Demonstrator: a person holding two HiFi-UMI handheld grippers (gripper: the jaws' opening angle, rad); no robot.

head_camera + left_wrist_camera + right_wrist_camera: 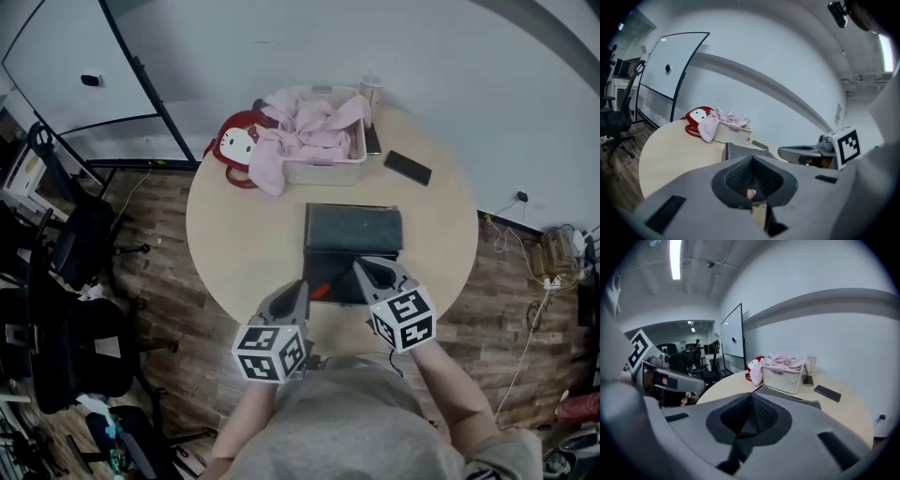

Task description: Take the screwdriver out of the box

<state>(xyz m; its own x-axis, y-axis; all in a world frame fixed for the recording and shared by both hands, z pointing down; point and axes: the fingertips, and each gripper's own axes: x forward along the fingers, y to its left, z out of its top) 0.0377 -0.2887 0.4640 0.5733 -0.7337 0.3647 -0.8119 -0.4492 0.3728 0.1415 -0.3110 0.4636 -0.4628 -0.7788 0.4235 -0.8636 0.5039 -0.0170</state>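
The left gripper [298, 292] and right gripper [367, 270] sit at the near edge of the box [353, 229], jaws closed on nothing. The screwdriver [320, 291] lies in the box's near left corner, just beside the left gripper.

Tabletop [234, 234] pale beige. Box [352, 230] dk grey-black. Screwdriver [320, 291] handle red-orange. Basket [323, 172] white; cloth [300, 131] pink. Bag [234, 142] red w/ white cat face. Phone [408, 168] black. Left tongs [302, 284], right tongs [358, 264] grey w/ blk/wht square-marker pattern. Floor [159, 309] brown wood-grain.
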